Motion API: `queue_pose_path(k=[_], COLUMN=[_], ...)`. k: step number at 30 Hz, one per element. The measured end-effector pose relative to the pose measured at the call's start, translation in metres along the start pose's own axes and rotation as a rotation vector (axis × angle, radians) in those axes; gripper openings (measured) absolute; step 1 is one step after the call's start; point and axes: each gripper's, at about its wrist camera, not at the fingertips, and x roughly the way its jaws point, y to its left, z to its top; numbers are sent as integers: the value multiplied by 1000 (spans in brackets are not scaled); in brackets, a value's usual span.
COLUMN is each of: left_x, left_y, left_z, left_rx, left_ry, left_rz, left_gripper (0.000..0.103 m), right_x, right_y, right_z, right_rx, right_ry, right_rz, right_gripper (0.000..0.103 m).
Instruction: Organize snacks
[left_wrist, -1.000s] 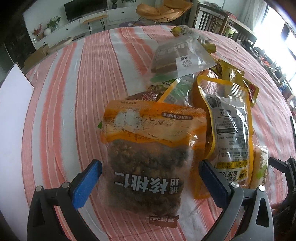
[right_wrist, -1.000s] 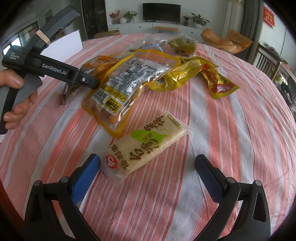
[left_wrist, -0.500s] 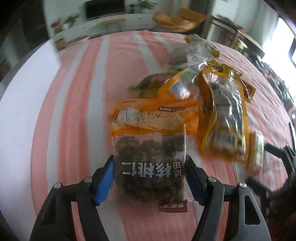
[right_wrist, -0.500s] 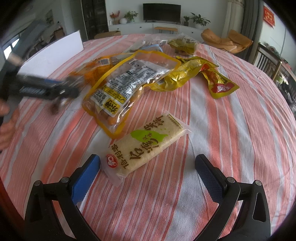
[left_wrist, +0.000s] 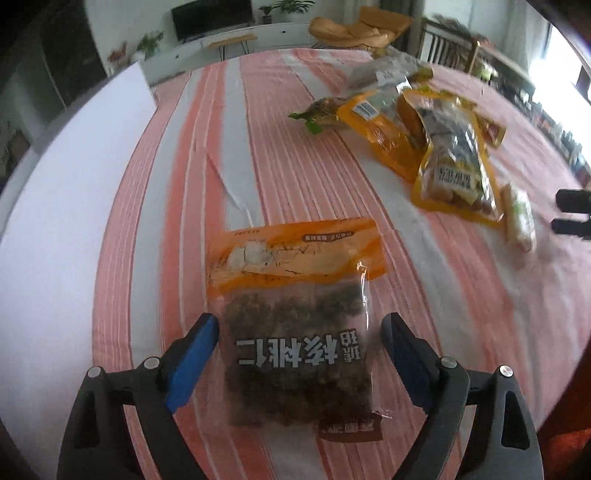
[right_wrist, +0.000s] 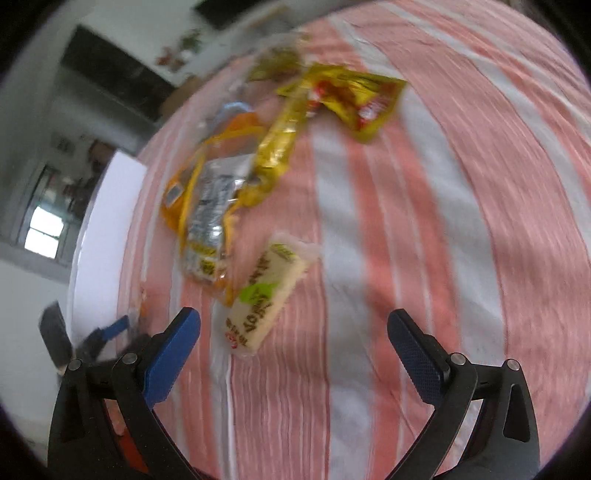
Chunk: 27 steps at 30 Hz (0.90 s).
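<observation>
The left gripper (left_wrist: 299, 345) holds the walnut bag (left_wrist: 295, 314) between its blue pads (left_wrist: 192, 354) — the left pad presses the bag's side, the right pad sits just beside the other edge, and the bag's orange top points away over the striped tablecloth (left_wrist: 295, 166). To the left of the bag lies a broad white board (left_wrist: 66, 206); its long edge runs along the cloth, close by the left finger. Ahead and to the right, well apart from the bag, lies a heap of packs: an orange-rimmed clear pouch (left_wrist: 454, 166), a smaller orange pack (left_wrist: 373, 125) behind it and a pale cracker pack (left_wrist: 519, 218) near the table's right side. Between bag and heap the cloth lies bare. The right gripper (right_wrist: 293, 341) hangs with its fingers spread wide and nothing between them — the view is blurred. The cracker pack (right_wrist: 266, 299) lies just ahead of its left finger, touching the orange-rimmed pouch (right_wrist: 207, 218), with a yellow foil pack (right_wrist: 354, 99) farther off. To the right of these the cloth runs open to the table's far rim.
</observation>
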Motion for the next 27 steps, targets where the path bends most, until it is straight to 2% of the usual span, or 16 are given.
queue_pose_path(k=[3,5,6,7,8,9,10,11,15,17,21,24,27], left_x=[2,2,1,-2,-6,-9,-13,-16,-36,-51,-86,-121,-158], left_y=[-5,0,3,6,9,14,22,28,51,56,64,89,127], left_z=[2,1,-1,-4,-6,-10,-14,-17,-27,-28,-22,-17,-17], left_rx=[11,-18,-32,-45,-52,-61,-86,-114,-242,-284,-331,-375,-426], left_ry=[-10,-8,-12,-32,-49,-58,-60,-62,-105,-142,-218,-288,-359], left_rz=[17,5,3,0,-4,-23,-54,-84,-241,-302,-377,-413,-372], left_gripper=[91,90,89,80,73,71,70,68,67,67,67,67,67], right_x=[14,28,34,42,47,51,53,53,29,9,-15,-23,-21], right_y=[20,44,51,64,76,84,88,87,60,48,52,85,158], right_z=[1,0,0,-1,-2,-5,-4,-3,-4,-5,-2,5,17], right_rx=[-28,-63,-75,-104,-155,-197,-207,-196,-74,-13,34,3,-94], right_ry=[52,51,50,38,16,-2,-6,-2,-3,-23,-39,-46,-39], right_rz=[-32,-71,-89,-149,-230,-295,-307,-296,-171,-40,119,211,287], right_gripper=[101,100,97,92,68,43,43,39,39,39,39,39,39])
